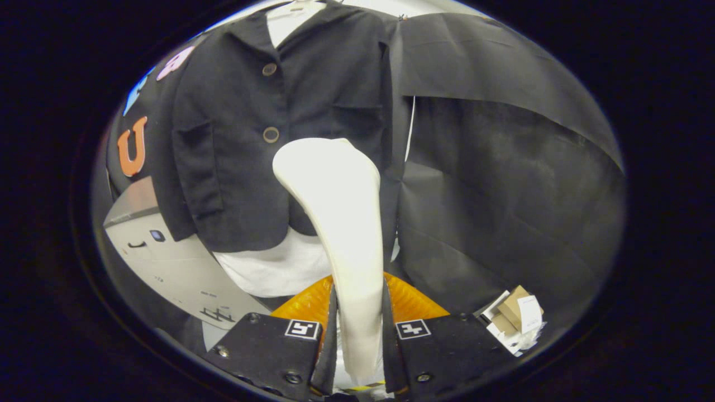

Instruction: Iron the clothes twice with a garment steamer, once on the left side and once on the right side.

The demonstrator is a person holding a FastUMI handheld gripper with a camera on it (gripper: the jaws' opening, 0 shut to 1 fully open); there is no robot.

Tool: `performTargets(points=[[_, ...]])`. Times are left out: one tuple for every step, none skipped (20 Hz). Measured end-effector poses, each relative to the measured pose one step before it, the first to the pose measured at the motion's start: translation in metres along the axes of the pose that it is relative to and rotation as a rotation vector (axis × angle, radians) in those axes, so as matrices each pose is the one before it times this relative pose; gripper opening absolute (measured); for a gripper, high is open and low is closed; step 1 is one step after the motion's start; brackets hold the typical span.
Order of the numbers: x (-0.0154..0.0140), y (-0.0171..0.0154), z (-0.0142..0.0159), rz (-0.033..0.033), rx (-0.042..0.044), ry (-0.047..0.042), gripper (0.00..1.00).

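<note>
Black cloth wall [503, 184]: hangs behind everything, creased, one upper panel folded over the rest.

Jacket [268, 139]: one dark, short jacket hanging on the wall, ahead of the fingers and a little left of them. Two round buttons [271, 134] show down its front, and two chest pockets, one on each side. Its top and hanger are cut off, so the way it hangs cannot be told. No brand mark can be made out on it.

White garment [273, 271]: one, worn under the jacket; it shows at the neck and below the hem.

Steamer [341, 223]: one cream-white steamer, rising from between the fingers, its broad head up against the jacket's lower front, just right of the lower button. Whether the head touches the cloth cannot be told. No writing shows on it.

Gripper [357, 335]: two black fingers set narrow, both pressing the steamer's handle. Each carries one square black-and-white marker [302, 329], two in all. An orange ribbed part [304, 304] lies behind them.

Grey case [167, 257]: one, left of the jacket, partly hidden; its small markings are too tiny to read.

Boxes [516, 312]: a small heap of cardboard and paper low on the right; labels unreadable.
</note>
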State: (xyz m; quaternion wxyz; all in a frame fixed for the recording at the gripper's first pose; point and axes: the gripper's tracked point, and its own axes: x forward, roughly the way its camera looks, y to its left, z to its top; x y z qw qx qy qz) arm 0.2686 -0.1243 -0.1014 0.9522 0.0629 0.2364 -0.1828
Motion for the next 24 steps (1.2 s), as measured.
performTargets(points=[[-0.00269, -0.00186, 0.0026, 0.02335, 0.00226, -0.01265, 0.36], [-0.00369, 0.00064, 0.00198, 0.02804, -0.00232, -0.00753, 0.36], [-0.00361, -0.00035, 0.0028, 0.02232, -0.0041, -0.00882, 0.36], [-0.00404, 0.00012, 0.0019, 0.01639, -0.00746, -0.01139, 0.36], [-0.00269, -0.00043, 0.00256, 0.02049, -0.00887, -0.0121, 0.36], [-0.00404, 0.00199, 0.00141, 0.02506, -0.00626, -0.01148, 0.36], [-0.00264, 0.00152, 0.00051, 0.02356, -0.00875, -0.00664, 0.36], [-0.00526, 0.00045, -0.00036, 0.01873, -0.00623, -0.01032, 0.36], [-0.00355, 0.00148, 0.00137, 0.01708, -0.01142, -0.01057, 0.36], [-0.00039, 0.00178, 0.00089, 0.0149, -0.00651, -0.01037, 0.36], [0.00012, 0.00113, 0.00044, 0.0133, -0.01117, -0.00678, 0.36], [-0.0024, 0.00088, -0.00108, 0.01678, -0.01343, -0.00599, 0.36], [-0.00143, -0.00023, 0.00058, 0.01112, -0.00383, -0.00474, 0.36], [-0.00598, 0.00014, 0.00067, 0.00919, -0.00531, -0.00526, 0.36], [-0.00229, -0.00071, 0.00111, 0.00318, -0.00609, -0.00665, 0.36], [-0.00264, 0.00076, -0.00206, 0.00177, -0.00389, -0.00227, 0.36], [-0.00222, 0.0013, 0.00003, 0.00237, -0.00226, -0.00158, 0.36], [-0.00106, 0.00043, -0.00024, -0.00157, -0.00664, 0.00224, 0.36], [-0.00002, 0.00117, -0.00107, 0.00087, -0.00391, -0.00098, 0.36], [0.00089, 0.0026, -0.0011, -0.00195, -0.00731, -0.00496, 0.36], [0.00042, -0.00023, -0.00028, -0.00175, -0.00275, -0.00071, 0.36], [-0.00392, 0.00219, -0.00033, 0.00059, 0.00214, -0.00131, 0.36], [-0.00166, 0.00057, -0.00063, -0.00259, -0.00004, -0.00161, 0.36], [-0.00022, 0.00024, 0.00046, -0.00477, -0.00457, -0.00507, 0.36]])
